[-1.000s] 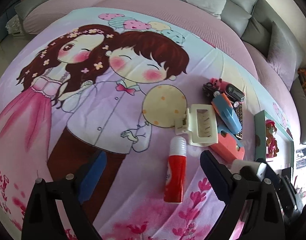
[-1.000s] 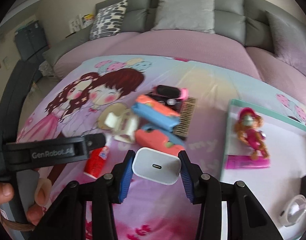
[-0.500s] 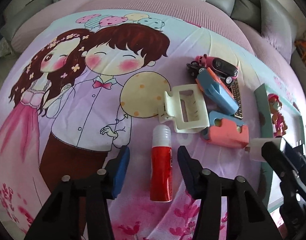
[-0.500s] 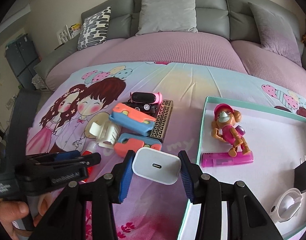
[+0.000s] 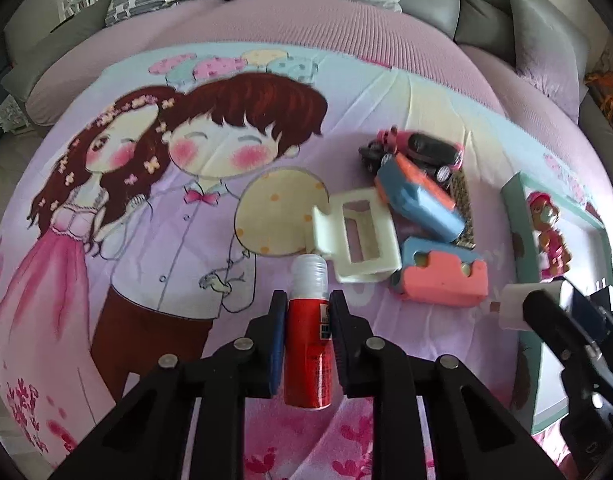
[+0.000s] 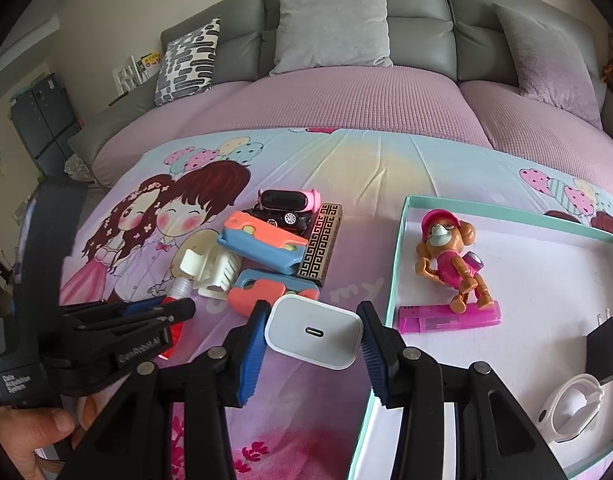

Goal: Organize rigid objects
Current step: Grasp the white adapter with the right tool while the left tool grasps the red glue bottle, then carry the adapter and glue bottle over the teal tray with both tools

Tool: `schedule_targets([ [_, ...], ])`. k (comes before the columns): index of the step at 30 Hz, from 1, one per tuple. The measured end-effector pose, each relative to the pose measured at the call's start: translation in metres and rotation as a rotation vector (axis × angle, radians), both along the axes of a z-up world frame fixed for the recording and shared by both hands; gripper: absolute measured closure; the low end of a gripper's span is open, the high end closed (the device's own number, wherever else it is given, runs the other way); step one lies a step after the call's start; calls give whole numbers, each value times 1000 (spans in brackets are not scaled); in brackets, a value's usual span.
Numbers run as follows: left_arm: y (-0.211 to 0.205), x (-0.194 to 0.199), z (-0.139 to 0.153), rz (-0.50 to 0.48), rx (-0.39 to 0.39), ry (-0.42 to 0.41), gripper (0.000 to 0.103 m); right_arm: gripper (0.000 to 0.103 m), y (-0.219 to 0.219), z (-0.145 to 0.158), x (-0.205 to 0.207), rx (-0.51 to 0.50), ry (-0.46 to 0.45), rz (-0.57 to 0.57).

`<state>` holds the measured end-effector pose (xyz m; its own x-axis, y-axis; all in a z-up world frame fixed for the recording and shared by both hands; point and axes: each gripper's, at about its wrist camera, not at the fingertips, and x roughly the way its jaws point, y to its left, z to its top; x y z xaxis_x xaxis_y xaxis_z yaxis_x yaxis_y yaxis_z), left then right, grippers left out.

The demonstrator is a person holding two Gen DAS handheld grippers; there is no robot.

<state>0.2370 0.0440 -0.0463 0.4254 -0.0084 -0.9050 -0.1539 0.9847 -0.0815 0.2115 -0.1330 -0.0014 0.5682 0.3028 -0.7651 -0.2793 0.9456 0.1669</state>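
Observation:
My left gripper [image 5: 306, 312] is shut on a red tube with a clear cap [image 5: 308, 344] that lies on the cartoon bedsheet. My right gripper [image 6: 312, 330] is shut on a white USB charger [image 6: 312, 332] and holds it just left of the teal-rimmed box [image 6: 396, 264]. The left gripper also shows in the right wrist view [image 6: 162, 312]. A pile lies beyond the tube: a cream hair claw [image 5: 358, 236], two blue-and-orange cases [image 5: 422, 196] [image 5: 442, 280], a toy car [image 5: 422, 152] and a patterned bar [image 6: 320, 246].
The box holds a toy pup figure [image 6: 446, 256], a pink lighter [image 6: 450, 316], a black plug [image 6: 608, 338] and a white ring-shaped item [image 6: 570, 408]. Grey sofa cushions [image 6: 330, 28] stand at the back. The sheet's left half [image 5: 126, 220] carries only the printed picture.
My left gripper moved forward over the red tube and closed on it. My right gripper, still holding the charger, shifted right toward the box.

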Motion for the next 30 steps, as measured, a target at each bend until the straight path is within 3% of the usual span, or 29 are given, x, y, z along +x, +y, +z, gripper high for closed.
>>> schedule_targets([
  [10,-14,-21,67,-42,-62,-200,81,56,-18,22,-6,38,-60,-33],
  [15,-26,-22,82,-68,-78,-263,81,56,-40,32,-7,54,-87,-83],
  [23,-61,-16,91,-140,-81,-310,81,56,-81,35,-4,37,-97,-198],
  [30,-100,-10,88,-203,-51,-300,81,56,-116,33,-3,0,-101,-292],
])
